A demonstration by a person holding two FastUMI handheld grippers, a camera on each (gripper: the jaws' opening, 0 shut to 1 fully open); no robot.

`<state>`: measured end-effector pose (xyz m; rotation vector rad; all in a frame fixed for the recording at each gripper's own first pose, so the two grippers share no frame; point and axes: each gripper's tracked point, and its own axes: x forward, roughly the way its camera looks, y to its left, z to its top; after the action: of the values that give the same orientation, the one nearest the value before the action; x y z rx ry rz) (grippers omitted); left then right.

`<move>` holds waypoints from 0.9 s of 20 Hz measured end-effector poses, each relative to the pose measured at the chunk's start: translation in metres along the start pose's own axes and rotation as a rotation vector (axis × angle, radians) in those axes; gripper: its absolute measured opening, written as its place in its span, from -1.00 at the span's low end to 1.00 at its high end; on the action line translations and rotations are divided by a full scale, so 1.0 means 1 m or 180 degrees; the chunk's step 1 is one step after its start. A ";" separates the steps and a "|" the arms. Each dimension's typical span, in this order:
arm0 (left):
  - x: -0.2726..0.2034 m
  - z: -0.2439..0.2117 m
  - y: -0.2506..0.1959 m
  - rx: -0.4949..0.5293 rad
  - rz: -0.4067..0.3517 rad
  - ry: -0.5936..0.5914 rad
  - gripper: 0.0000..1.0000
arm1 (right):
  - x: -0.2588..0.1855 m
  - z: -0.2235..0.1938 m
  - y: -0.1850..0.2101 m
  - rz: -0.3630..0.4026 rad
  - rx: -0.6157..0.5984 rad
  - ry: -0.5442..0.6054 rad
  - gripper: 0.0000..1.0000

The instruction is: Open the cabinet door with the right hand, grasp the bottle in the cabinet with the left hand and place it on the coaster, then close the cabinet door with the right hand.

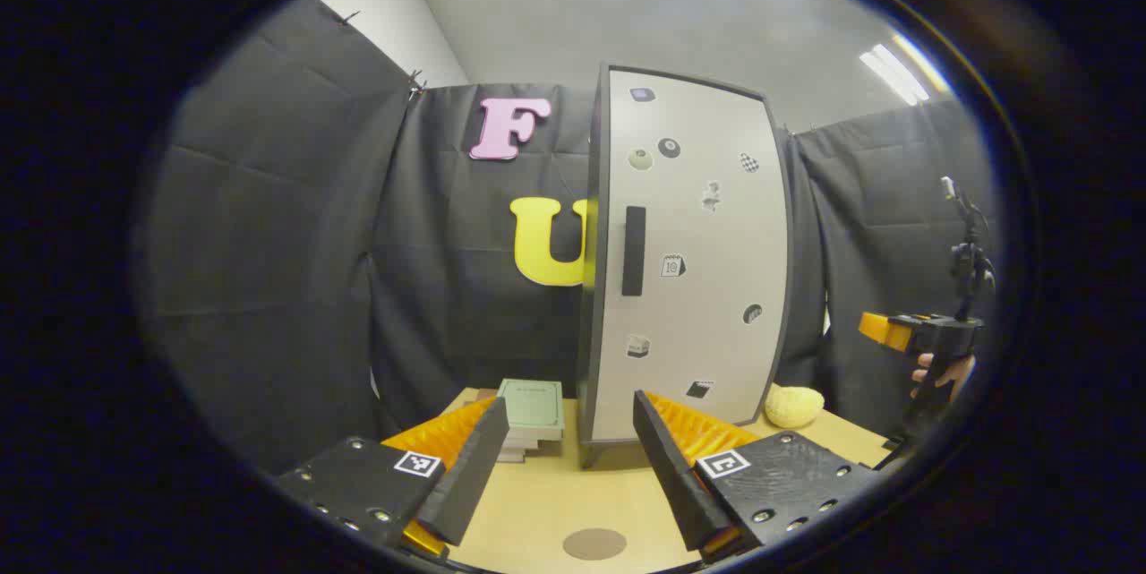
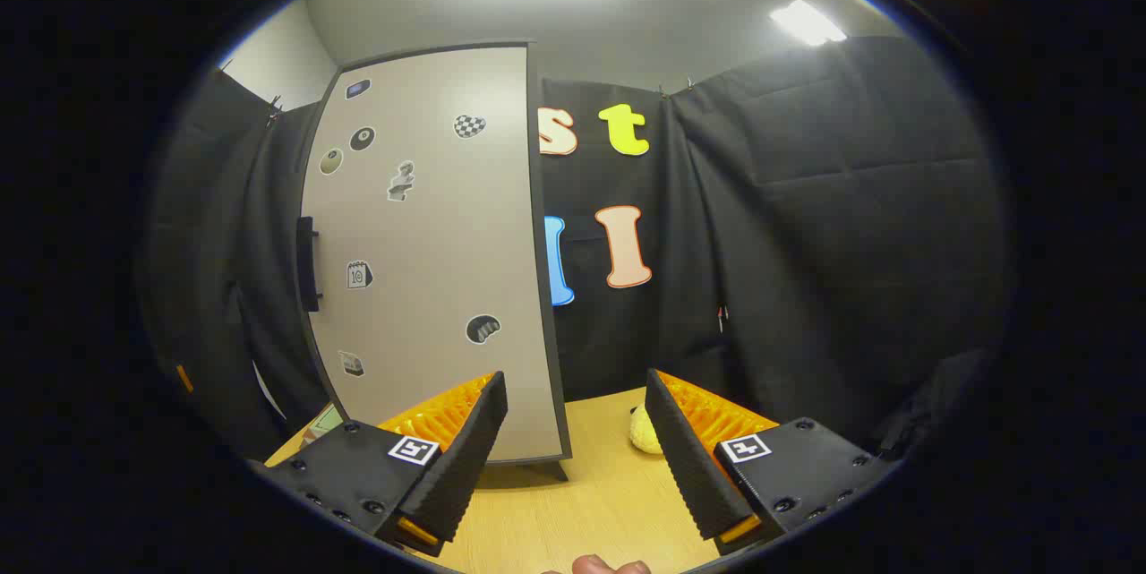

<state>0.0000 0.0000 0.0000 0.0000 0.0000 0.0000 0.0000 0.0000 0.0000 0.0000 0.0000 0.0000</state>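
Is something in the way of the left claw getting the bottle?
Yes. The cabinet door is closed, standing between the open left claw and the inside. Its handle is untouched.

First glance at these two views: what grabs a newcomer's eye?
The tall cabinet at the back of the wooden table, its pale door shut, dotted with small stickers and carrying a dark vertical handle. Next, the left gripper held open low in front of it, above a round brown coaster. Off to the cabinet's right lies a fuzzy yellow object, and the right gripper is open too.
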 end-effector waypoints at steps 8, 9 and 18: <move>-0.014 -0.007 0.003 0.0067 0.0029 0.0023 0.75 | 0.001 0.013 0.009 0.0010 -0.0016 0.0033 0.96; -0.013 -0.007 0.004 0.0055 0.0029 0.0005 0.75 | 0.001 0.014 0.012 0.0031 -0.0025 0.0025 0.96; -0.012 -0.022 0.013 0.0004 0.0128 0.0113 0.76 | -0.001 0.026 0.043 0.0315 -0.0172 0.0053 0.96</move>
<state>-0.0124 0.0131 -0.0223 0.0011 0.0356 0.0402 -0.0012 0.0431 0.0257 -0.0540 0.0166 0.0991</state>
